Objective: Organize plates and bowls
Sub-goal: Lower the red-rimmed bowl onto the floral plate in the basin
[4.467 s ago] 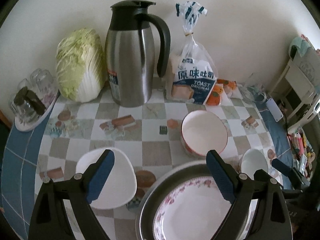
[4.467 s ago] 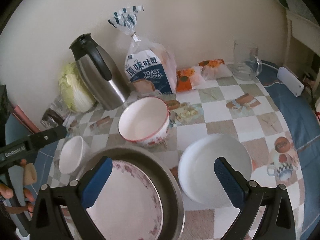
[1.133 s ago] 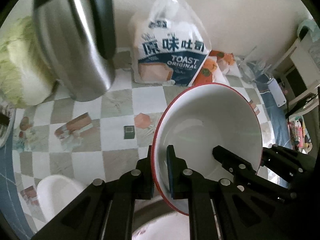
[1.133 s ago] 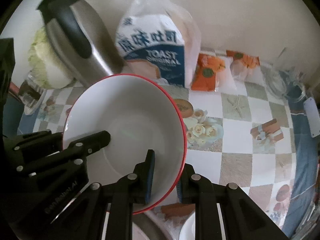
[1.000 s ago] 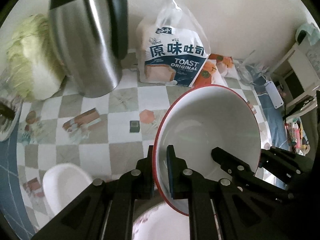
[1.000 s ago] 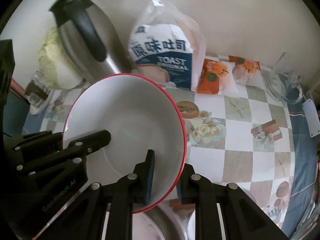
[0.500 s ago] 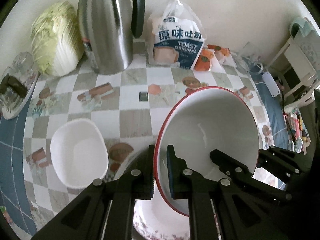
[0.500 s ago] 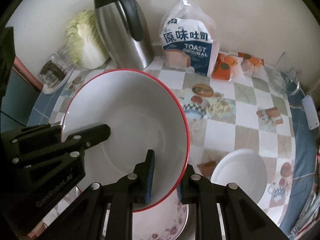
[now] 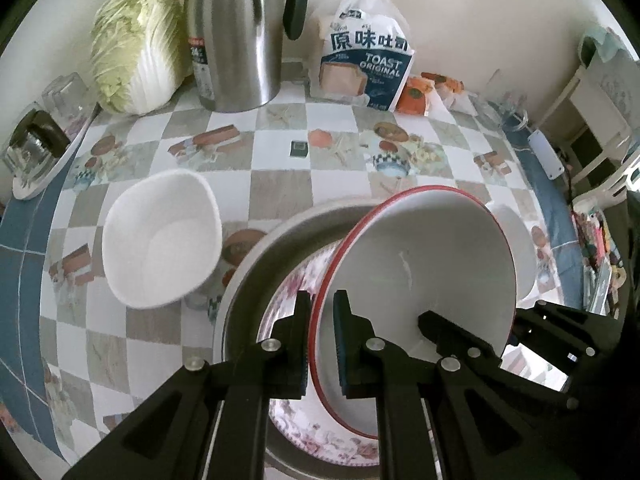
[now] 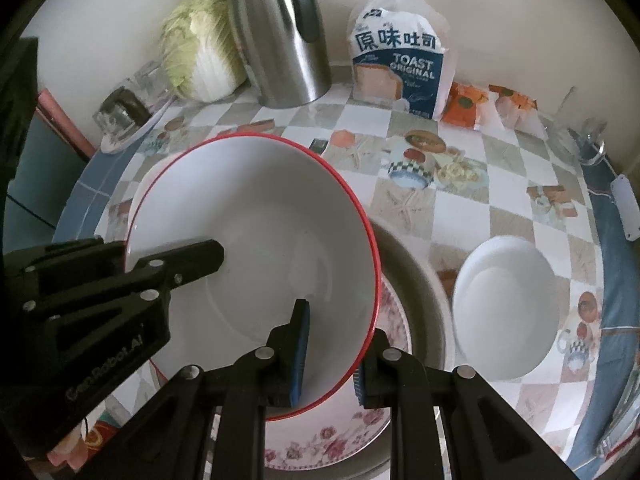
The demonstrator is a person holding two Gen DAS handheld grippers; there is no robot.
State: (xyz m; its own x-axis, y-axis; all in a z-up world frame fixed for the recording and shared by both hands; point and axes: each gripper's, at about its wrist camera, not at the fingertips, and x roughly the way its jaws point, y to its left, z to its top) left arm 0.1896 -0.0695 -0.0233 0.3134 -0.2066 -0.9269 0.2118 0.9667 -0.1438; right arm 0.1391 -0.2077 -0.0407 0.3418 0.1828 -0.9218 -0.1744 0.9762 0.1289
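A white bowl with a red rim (image 9: 424,264) hangs tilted over a floral plate (image 9: 288,308) that lies in a grey metal dish (image 9: 256,264). My left gripper (image 9: 320,304) is shut on the bowl's left rim, one pad inside and one outside. My right gripper (image 10: 332,344) is shut on the opposite rim of the same bowl (image 10: 256,240). Whether the bowl touches the floral plate (image 10: 332,440) I cannot tell. A white squarish bowl (image 9: 160,240) rests left of the dish. A round white bowl (image 10: 504,308) sits to its right.
At the back by the wall stand a steel kettle (image 9: 236,36), a cabbage (image 9: 136,40), a toast bag (image 9: 364,64) and orange packets (image 10: 464,108). Glasses on a tray (image 9: 36,140) are far left, a glass jug (image 10: 580,136) far right. The checked tablecloth (image 9: 280,184) has a blue border.
Both grippers have carried the red-rimmed bowl back from near the kettle and toast bag toward the near side. It now hangs over the floral plate, slightly lower.
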